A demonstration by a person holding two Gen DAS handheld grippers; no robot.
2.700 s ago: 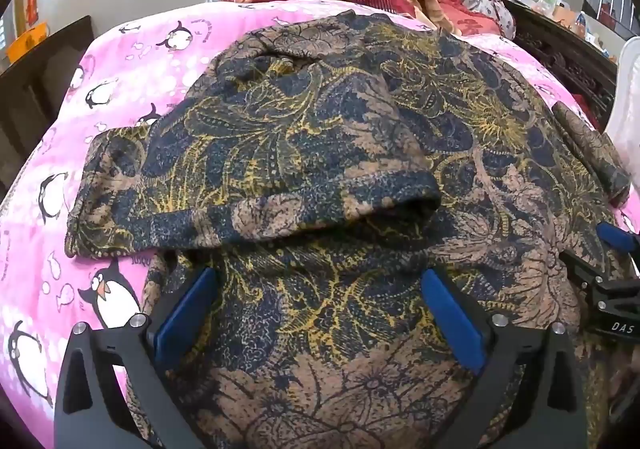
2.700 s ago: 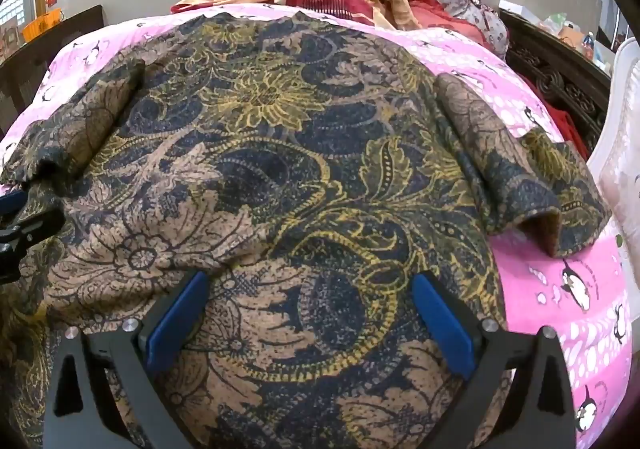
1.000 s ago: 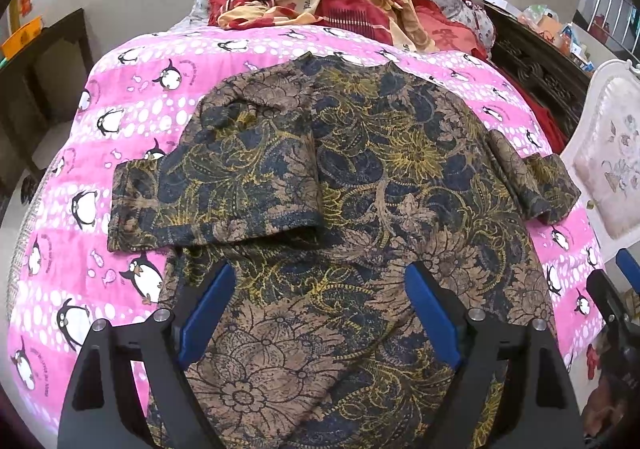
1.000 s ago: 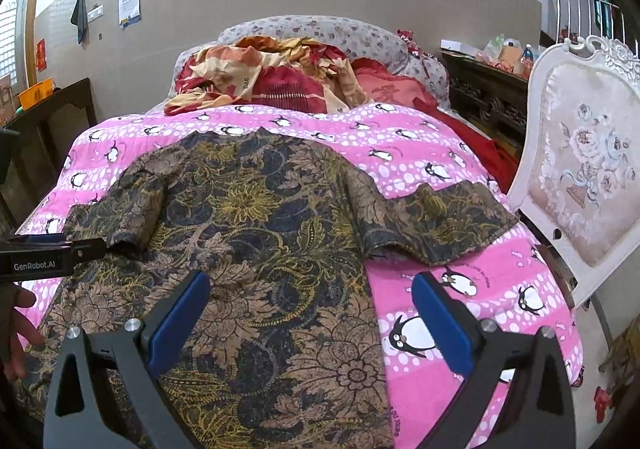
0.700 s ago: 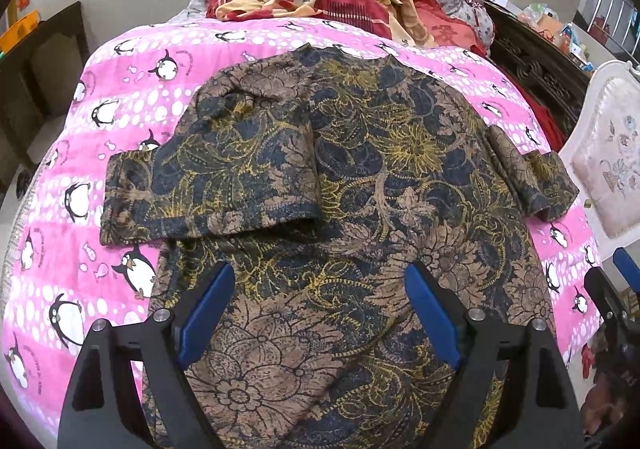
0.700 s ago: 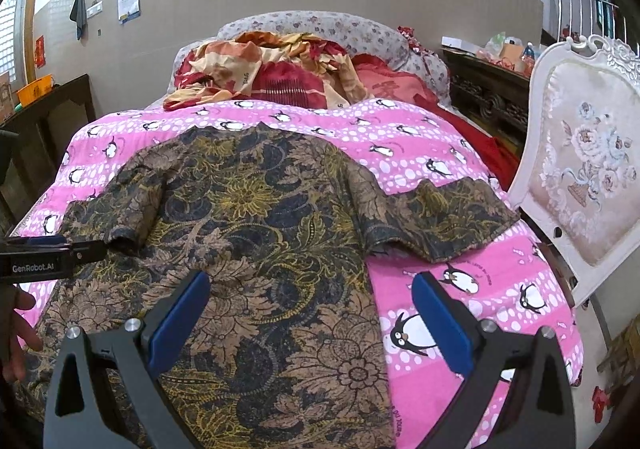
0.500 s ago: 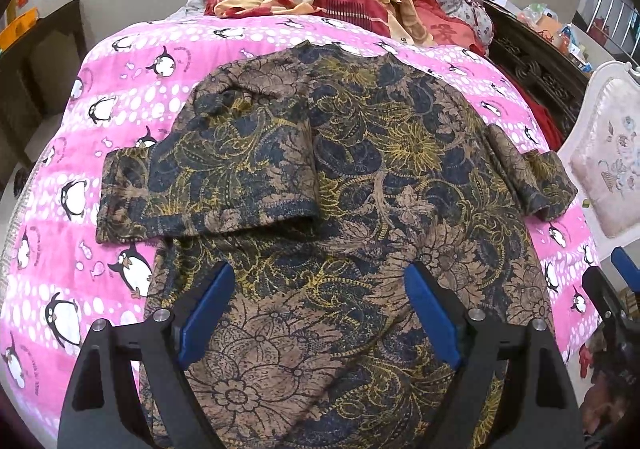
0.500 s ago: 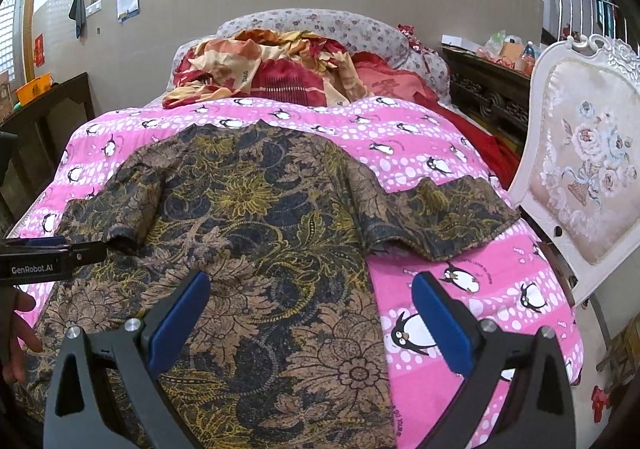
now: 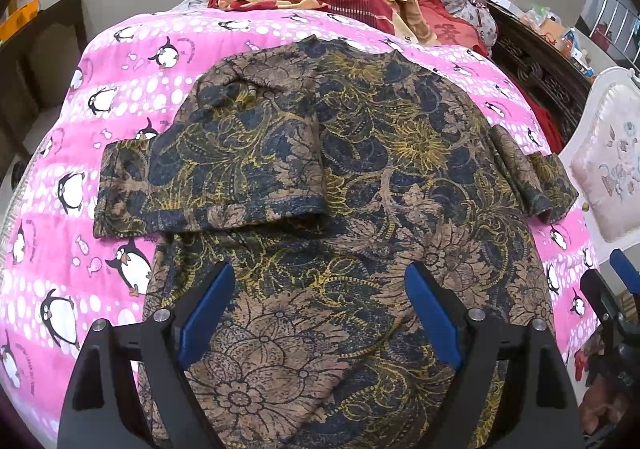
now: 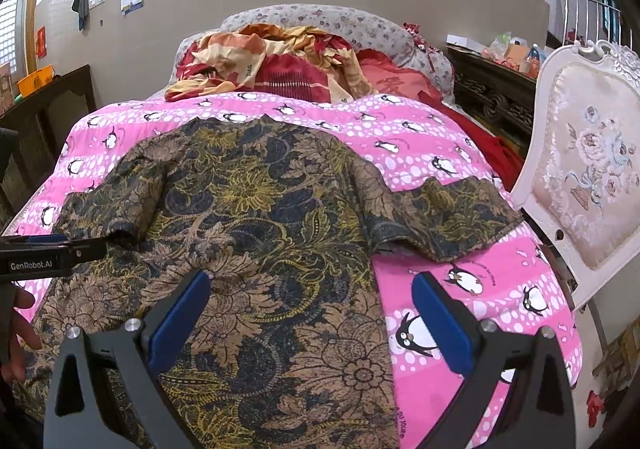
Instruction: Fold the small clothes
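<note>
Both tools wide open and empty, left tool (image 9: 316, 313) and right tool (image 10: 310, 313) above the shirt's (image 9: 360, 177) near hem on the bed (image 9: 60, 249); left sleeve (image 9: 208, 177) already folded in, so I pinch the right sleeve (image 10: 444, 217) cuff edge and lay it flat inward.

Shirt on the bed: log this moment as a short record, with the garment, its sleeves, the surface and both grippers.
garment: patterned shirt, spread flat, collar toward the pillows
left-side sleeve: folded in over the body
right-side sleeve: spread out on the blanket
surface: pink penguin blanket
left gripper: open, over the lower shirt, nothing held
right gripper: open, over the shirt's right edge, nothing held
beyond the shirt: heap of red and cream bedding
</note>
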